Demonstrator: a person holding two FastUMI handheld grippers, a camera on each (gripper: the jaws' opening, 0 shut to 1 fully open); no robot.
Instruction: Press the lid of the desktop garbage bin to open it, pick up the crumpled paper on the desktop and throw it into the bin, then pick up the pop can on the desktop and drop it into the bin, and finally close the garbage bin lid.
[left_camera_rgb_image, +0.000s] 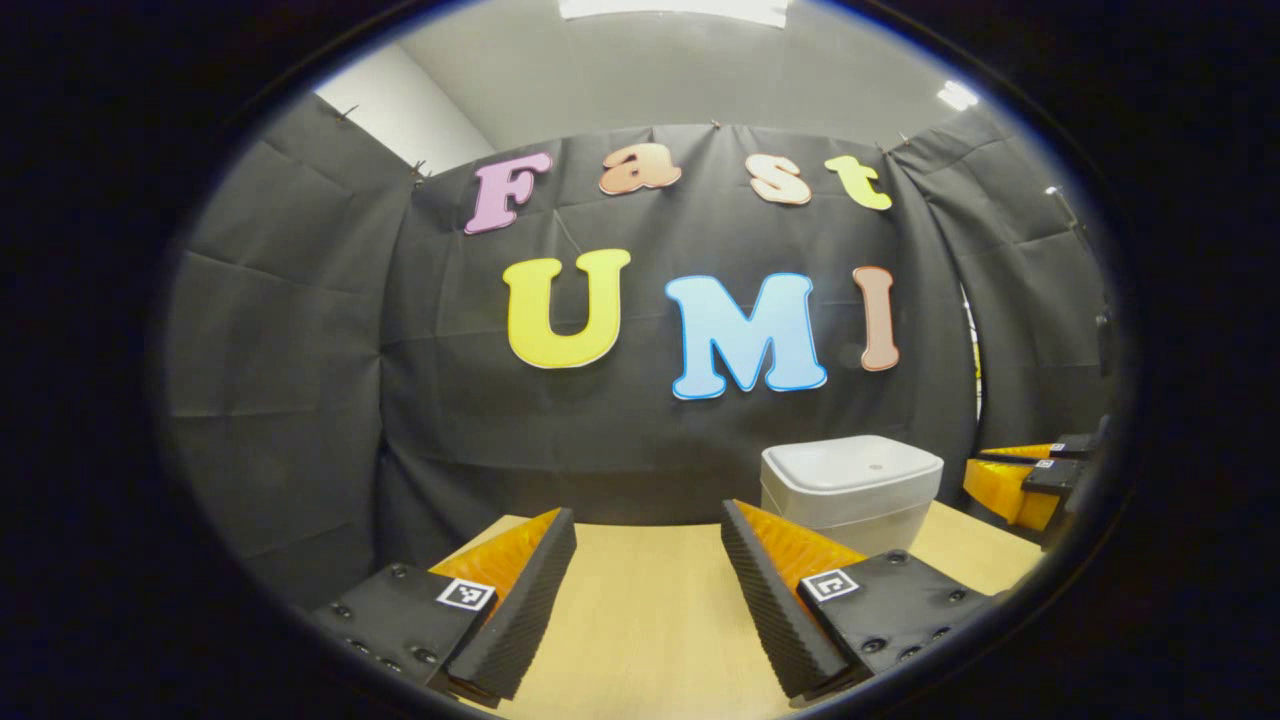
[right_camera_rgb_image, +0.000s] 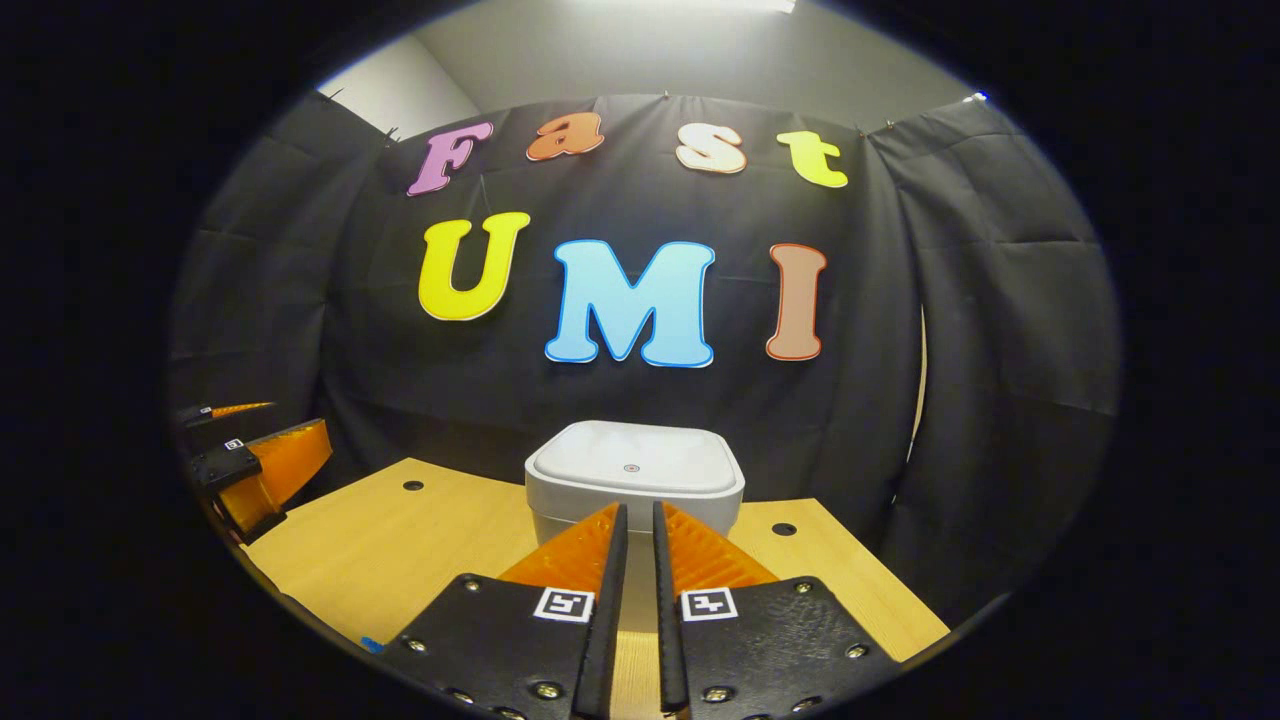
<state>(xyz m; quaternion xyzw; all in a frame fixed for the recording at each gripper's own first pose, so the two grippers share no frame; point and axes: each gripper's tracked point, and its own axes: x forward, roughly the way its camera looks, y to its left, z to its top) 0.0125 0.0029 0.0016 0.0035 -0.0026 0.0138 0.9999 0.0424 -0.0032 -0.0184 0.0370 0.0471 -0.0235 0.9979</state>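
1. Low in the right gripper view, the right gripper (right_camera_rgb_image: 638, 520) has its fingers drawn almost together with a thin slit between them and nothing held; low in the left gripper view, the left gripper (left_camera_rgb_image: 648, 525) has its fingers spread wide apart, also holding nothing.
2. Just beyond the right gripper's tips stands the garbage bin (right_camera_rgb_image: 634, 482), lid down, on the wooden table (right_camera_rgb_image: 400, 550); the fingers cover the lower front of the bin.
3. From the left gripper view the bin (left_camera_rgb_image: 850, 488) sits to the right and farther back, near the black cloth wall (left_camera_rgb_image: 300, 330); the left gripper's right finger cuts off its lower left corner.
4. Two dark round holes mark the tabletop, one on each side of the bin.
5. Pale grey with rounded corners, the bin has a flat lid with a small dot at its centre.
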